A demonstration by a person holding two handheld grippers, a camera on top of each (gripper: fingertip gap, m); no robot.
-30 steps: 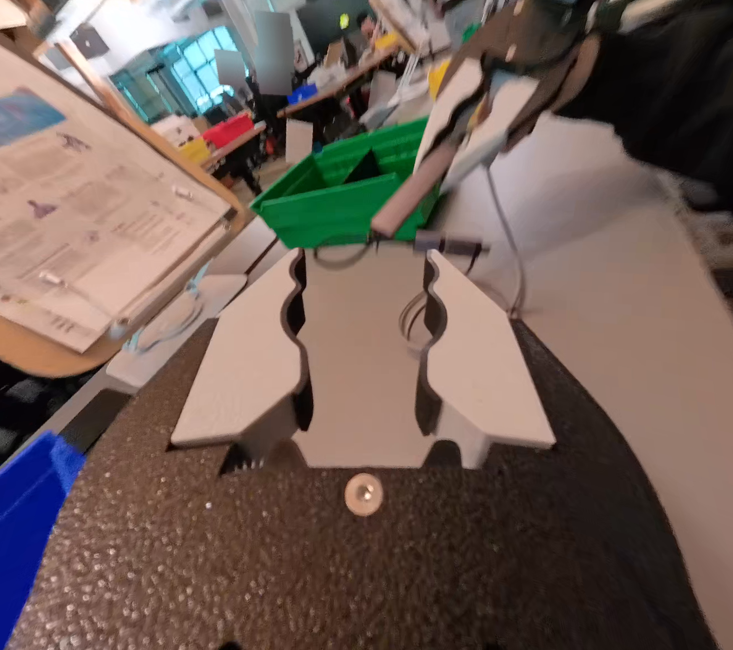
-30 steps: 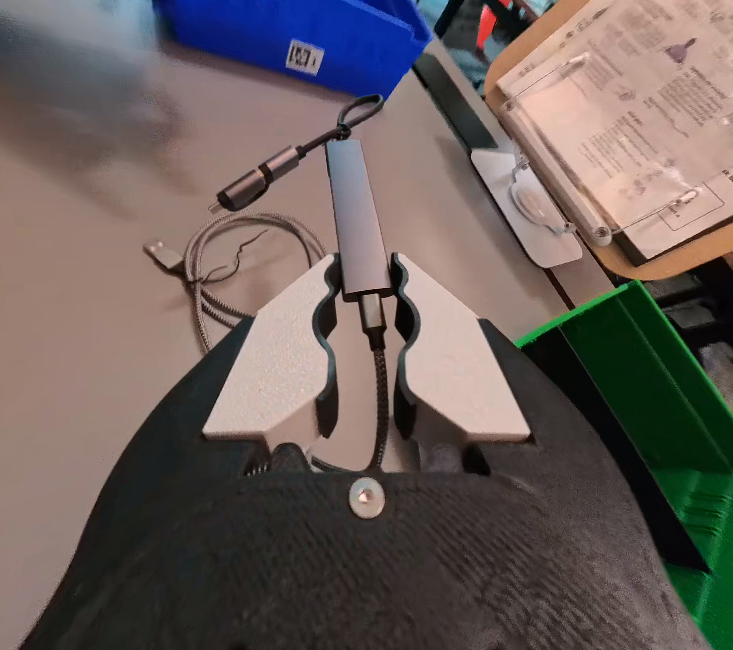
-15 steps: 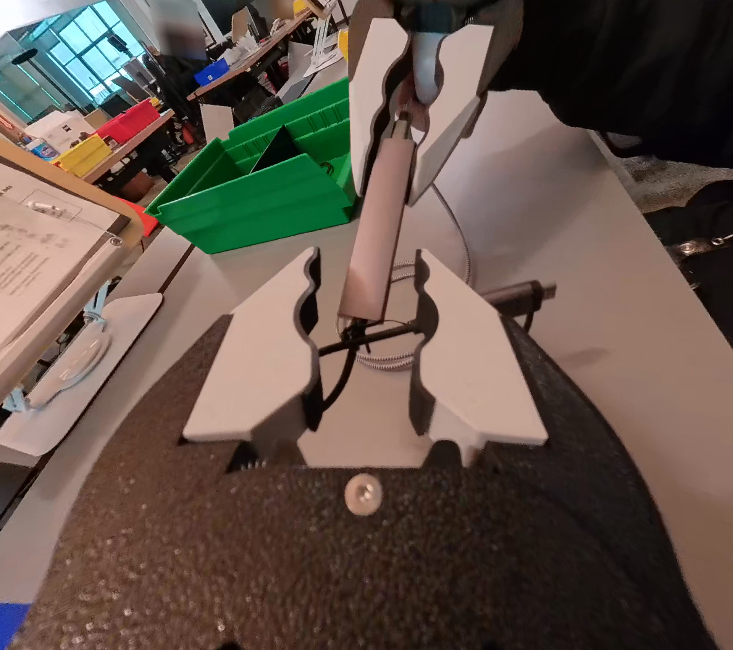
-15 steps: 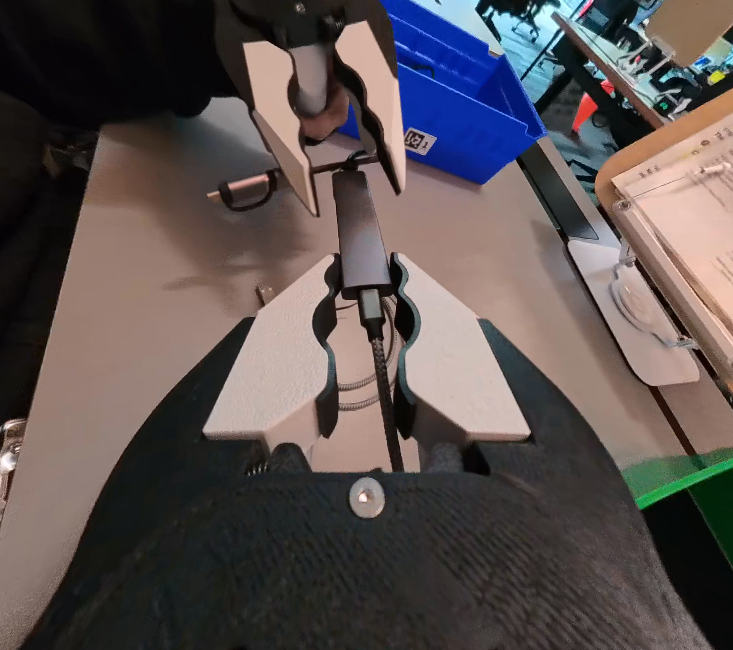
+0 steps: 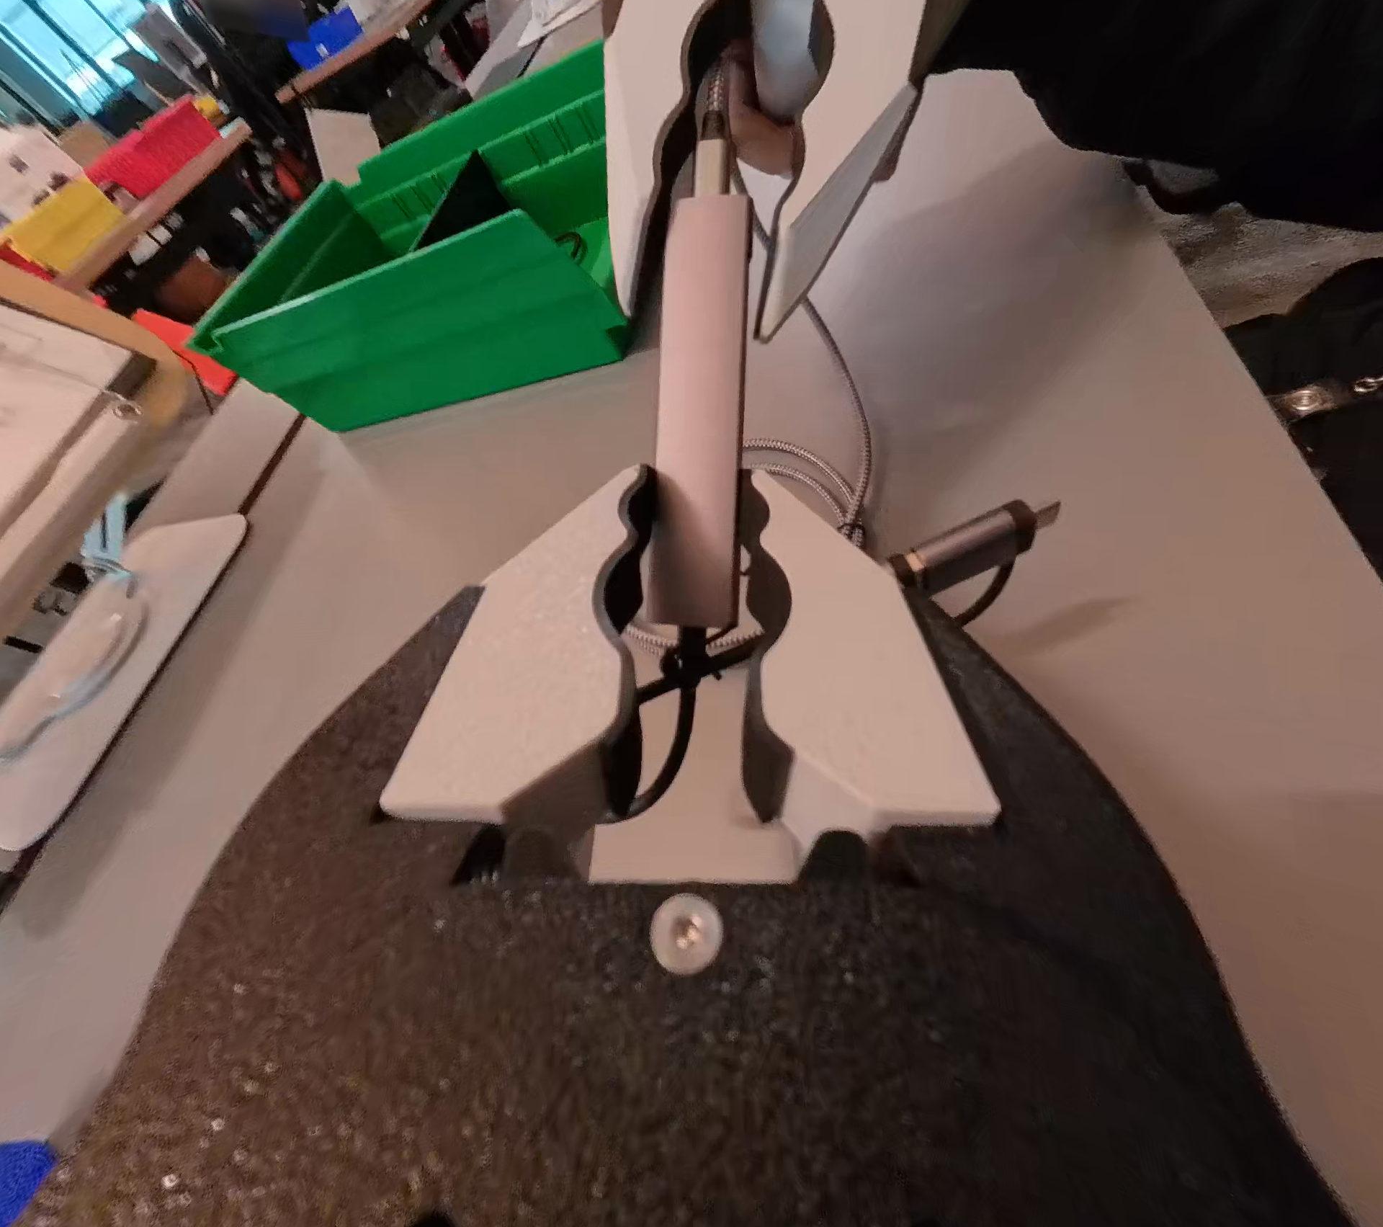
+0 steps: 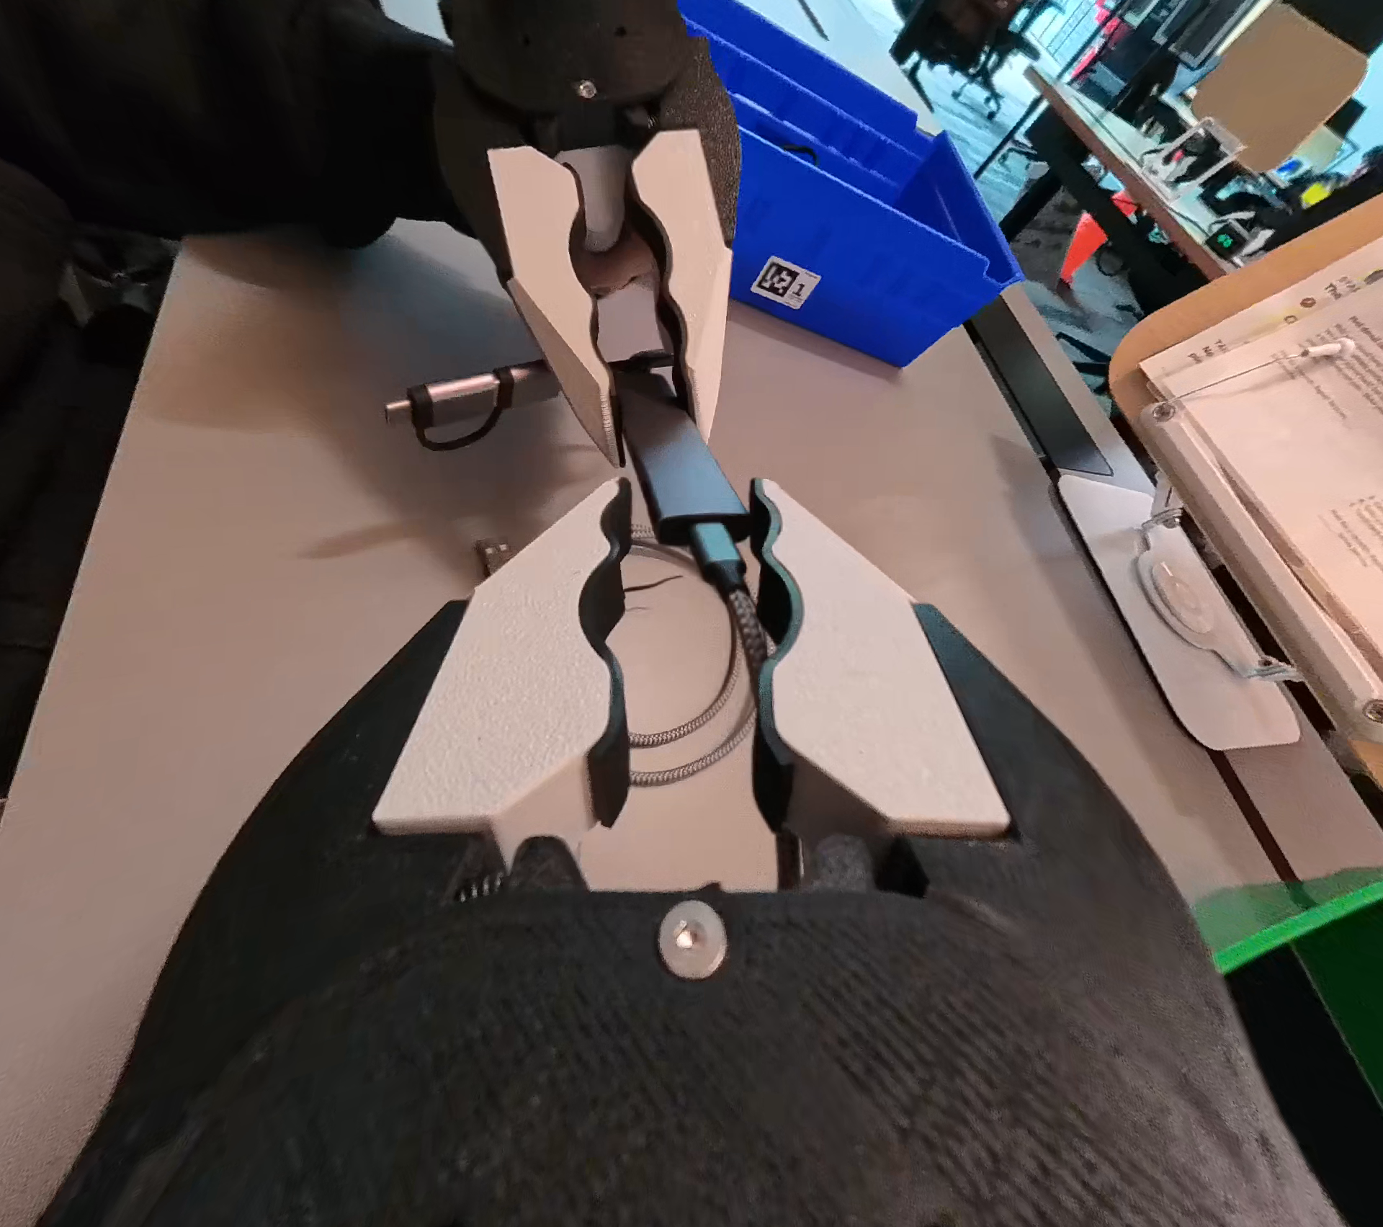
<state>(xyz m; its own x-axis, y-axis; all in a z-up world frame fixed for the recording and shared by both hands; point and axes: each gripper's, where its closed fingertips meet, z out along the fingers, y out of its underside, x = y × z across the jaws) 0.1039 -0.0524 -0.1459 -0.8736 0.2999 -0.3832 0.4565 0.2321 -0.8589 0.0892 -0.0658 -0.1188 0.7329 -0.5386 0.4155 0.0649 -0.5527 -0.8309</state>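
Observation:
A slim grey USB hub [image 5: 700,405] is held above the grey table between the two facing grippers. My left gripper [image 5: 696,476] is shut on its near end, where a thin black lead leaves it to a grey adapter plug [image 5: 973,536] on the table. In the right wrist view the left gripper [image 6: 658,442] clamps the hub's [image 6: 685,472] far end. My right gripper [image 6: 688,484] is open around the other end, where a braided cable [image 6: 718,704] is plugged in; the hub leans on its right finger. The right gripper [image 5: 692,326] also shows spread in the left wrist view.
A green bin [image 5: 419,330] stands on the table behind the hub. A blue bin [image 6: 846,218] stands behind the left gripper. A clipboard stand with papers [image 6: 1287,442] and its white base plate [image 6: 1182,630] sit at the table edge. Black sleeves hold both grippers. About 4 cm separates my left fingertips from my right.
My left gripper came up to the hub and shut on its free end. My right gripper, which gripped the hub before, has opened its fingers.

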